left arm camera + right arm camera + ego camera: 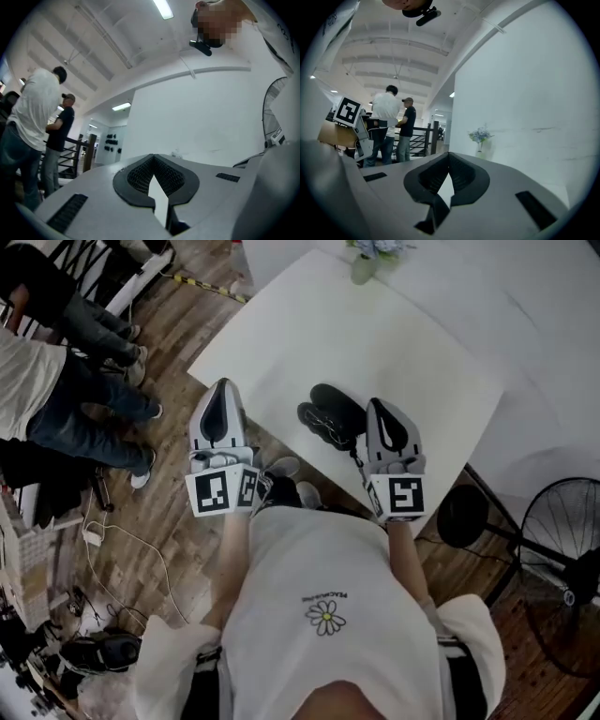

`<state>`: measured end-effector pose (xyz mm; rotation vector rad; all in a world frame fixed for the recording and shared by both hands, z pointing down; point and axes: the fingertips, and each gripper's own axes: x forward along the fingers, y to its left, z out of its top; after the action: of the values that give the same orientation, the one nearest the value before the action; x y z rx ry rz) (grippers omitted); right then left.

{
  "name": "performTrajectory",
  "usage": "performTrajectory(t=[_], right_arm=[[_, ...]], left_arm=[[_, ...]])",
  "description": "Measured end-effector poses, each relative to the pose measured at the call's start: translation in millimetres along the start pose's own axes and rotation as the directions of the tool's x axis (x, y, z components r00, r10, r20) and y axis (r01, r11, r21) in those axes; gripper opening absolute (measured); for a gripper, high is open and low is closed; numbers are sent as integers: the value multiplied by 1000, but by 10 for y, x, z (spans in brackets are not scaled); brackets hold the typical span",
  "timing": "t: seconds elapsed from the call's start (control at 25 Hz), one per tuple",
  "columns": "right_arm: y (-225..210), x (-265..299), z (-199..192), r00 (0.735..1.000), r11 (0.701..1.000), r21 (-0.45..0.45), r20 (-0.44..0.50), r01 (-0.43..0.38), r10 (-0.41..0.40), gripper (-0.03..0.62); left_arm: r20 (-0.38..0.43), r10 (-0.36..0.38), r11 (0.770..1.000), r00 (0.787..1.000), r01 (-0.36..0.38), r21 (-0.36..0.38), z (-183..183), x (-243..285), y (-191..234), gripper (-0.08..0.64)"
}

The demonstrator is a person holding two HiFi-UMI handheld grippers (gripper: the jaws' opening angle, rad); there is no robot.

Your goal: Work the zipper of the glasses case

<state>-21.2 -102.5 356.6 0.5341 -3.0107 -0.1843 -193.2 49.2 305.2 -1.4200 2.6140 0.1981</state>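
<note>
While the glasses case is lying on the white worktop, close to its front edge, the right tongs are hovering just beside it on its right side; whether they are touching it, the head view is not showing. The left tongs are hanging well apart from the case, on its left, with their tip at the worktop's edge and their body over the wooden floor. So the case is lying between the two tongs, much nearer to the right ones. Both tongs are standing closed, tip against tip. In the left gripper view the left tongs are pointing toward a plain white wall, and in the right gripper view the right tongs are meeting in the same way, gripping no object.

Each pair of tongs is showing a smooth grey plastic shell with black ribbed pads inside a rounded opening, and each is carrying a marker cube with black and white squares. The worktop is looking flat, matte and white. The case is looking black and oval, like two rounded shells partly overlapping, with a thin pale line running along one rim. How far the zipper is open, I cannot tell.
</note>
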Motion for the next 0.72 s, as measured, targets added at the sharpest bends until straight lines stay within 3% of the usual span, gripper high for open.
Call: performTrajectory(t=[0.16,0.28,0.48,0.72], right_arm=[[-357,-106,-8,983,983,11,-23,183,-183,8],[-568,-306,13,939,940,13,-43,341,-341,8],[-770,-671,-22,832,833,16,-76,553,-550,8],[-743,-908,-101,736,740,13,-123,672,-666,8]], left_arm=[[4,-193,981,981,193,19,-43,535,-326,14],[9,-332,943,943,332,-9,-75,909,-580,14],[-1,-548,836,836,548,15,-153,1253,-1073,14],[-51,-710,702,703,711,27,-379,1281,-1463,15]])
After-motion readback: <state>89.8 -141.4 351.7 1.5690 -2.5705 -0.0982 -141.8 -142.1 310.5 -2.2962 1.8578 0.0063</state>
